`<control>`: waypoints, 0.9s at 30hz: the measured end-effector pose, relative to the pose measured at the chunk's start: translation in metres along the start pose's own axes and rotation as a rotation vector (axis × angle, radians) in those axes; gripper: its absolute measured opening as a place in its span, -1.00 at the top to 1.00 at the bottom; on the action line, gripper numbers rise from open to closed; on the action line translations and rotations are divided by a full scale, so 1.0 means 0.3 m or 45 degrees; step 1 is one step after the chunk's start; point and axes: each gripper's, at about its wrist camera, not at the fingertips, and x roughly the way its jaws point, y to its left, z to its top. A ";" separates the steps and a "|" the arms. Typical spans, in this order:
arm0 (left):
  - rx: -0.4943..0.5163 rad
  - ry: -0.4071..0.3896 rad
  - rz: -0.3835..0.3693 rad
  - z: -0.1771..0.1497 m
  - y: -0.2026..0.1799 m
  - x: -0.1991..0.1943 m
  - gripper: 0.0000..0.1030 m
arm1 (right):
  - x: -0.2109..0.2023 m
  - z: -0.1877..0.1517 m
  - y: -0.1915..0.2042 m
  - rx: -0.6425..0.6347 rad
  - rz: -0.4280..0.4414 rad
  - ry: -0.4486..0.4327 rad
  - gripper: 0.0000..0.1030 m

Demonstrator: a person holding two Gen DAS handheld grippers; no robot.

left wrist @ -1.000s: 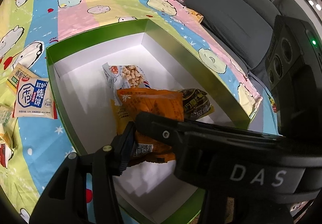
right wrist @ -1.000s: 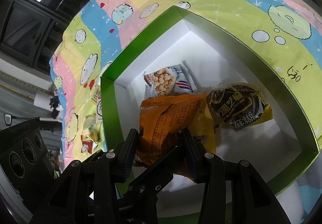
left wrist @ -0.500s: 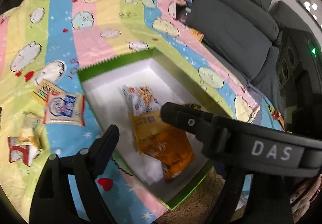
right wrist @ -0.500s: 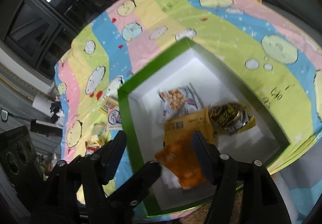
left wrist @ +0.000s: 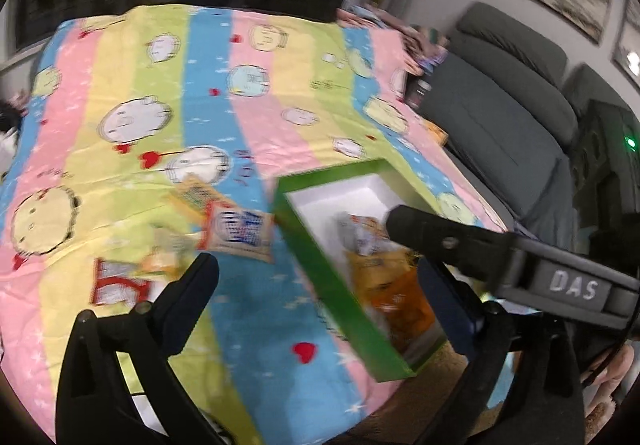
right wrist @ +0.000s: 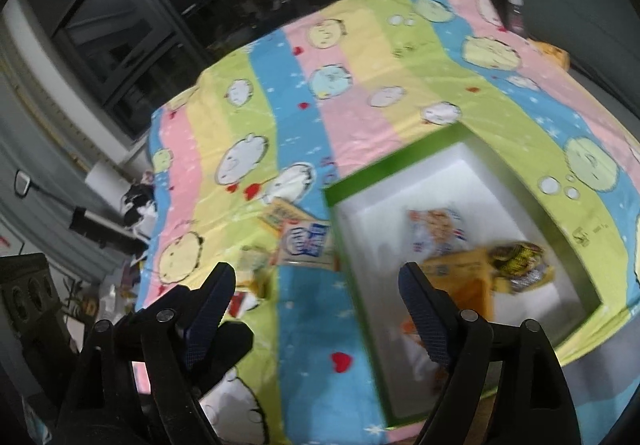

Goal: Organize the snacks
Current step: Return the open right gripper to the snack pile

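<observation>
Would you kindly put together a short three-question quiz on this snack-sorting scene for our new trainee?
1. True or false: the orange packet lies inside the green box.
2. Multiple choice: the blue-and-white packet lies (A) in the box, (B) on the cloth beside the box, (C) in the left gripper.
3. Short answer: is either the left gripper or the right gripper holding a snack?

Key
1. True.
2. B; it lies outside the box wall, near the other loose packets.
3. No; both sets of jaws are opening, with nothing gripped between them.
</observation>
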 end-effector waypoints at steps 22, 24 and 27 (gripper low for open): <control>-0.573 0.099 0.315 -0.123 0.647 0.022 -0.96 | 0.470 -0.038 0.344 -0.196 0.161 0.399 -0.64; -0.578 0.126 0.311 -0.131 0.671 0.054 -0.96 | 0.522 -0.053 0.367 -0.202 0.176 0.447 -0.64; -0.569 0.163 0.322 -0.144 0.695 0.094 -0.93 | 0.604 -0.086 0.380 -0.146 0.227 0.543 -0.64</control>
